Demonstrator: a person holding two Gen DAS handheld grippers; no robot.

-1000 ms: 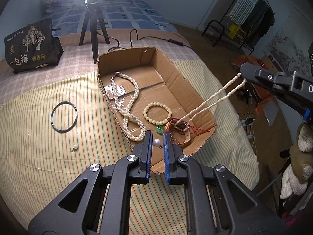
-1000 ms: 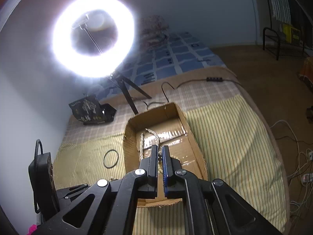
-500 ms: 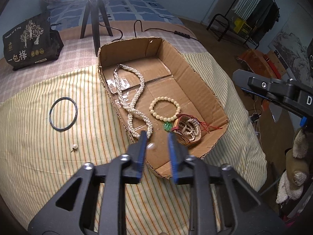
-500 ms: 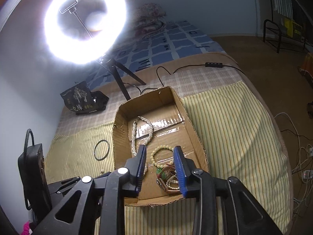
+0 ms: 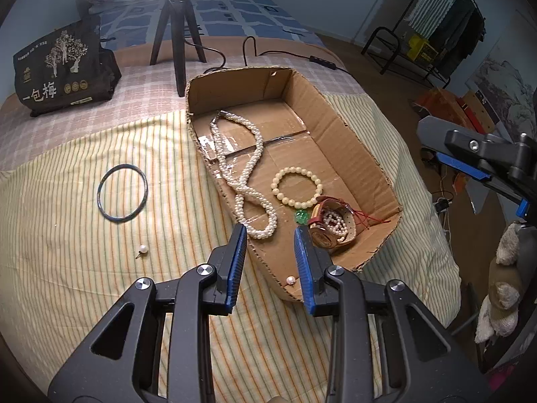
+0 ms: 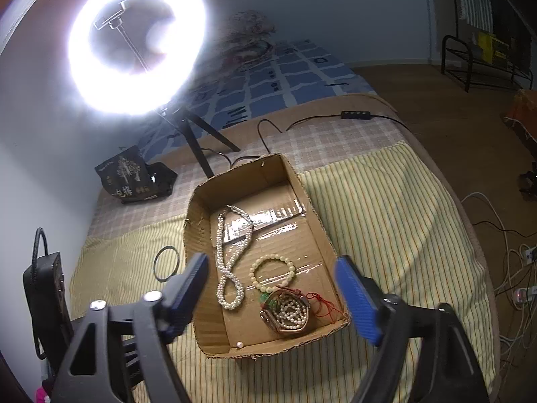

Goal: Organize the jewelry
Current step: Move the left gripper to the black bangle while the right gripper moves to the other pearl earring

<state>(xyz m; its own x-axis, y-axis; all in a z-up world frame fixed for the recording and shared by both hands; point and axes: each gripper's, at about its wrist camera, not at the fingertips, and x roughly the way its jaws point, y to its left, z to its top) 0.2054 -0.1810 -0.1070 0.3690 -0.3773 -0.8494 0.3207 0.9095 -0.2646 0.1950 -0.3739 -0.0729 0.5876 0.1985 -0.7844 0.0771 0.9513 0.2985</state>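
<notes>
A cardboard box [image 5: 355, 144] [image 6: 198, 208] lies on the striped bedspread. It holds a twisted pearl necklace [image 5: 246, 181] [image 6: 228, 268], a cream bead bracelet [image 5: 297, 186] [image 6: 272, 273], a green bead [image 5: 301, 216], a brown watch with small pearl beads piled on it [image 5: 330, 226] [image 6: 285, 312] and a pearl earring [image 5: 290, 280] [image 6: 239, 345] at the near wall. My left gripper [image 5: 270, 235] is open and empty above the box's near corner. My right gripper [image 6: 272, 265] is wide open and empty above the box; it also shows in the left wrist view [image 5: 470, 161]. Outside the box lie a dark bangle [image 5: 122, 193] [image 6: 166, 263] and a second pearl earring [image 5: 143, 249].
A ring light [image 6: 137, 40] on a tripod [image 5: 176, 23] stands behind the box, with its cable [image 5: 288, 55] across the bed. A black printed bag [image 5: 62, 67] sits at the back left. The bed edge drops off to the right, with a plush toy [image 5: 503, 285] beyond it.
Both grippers have opened. The bead strand from the right gripper now lies on the watch in the box; the pearl earring from the left gripper lies at the box's near wall.
</notes>
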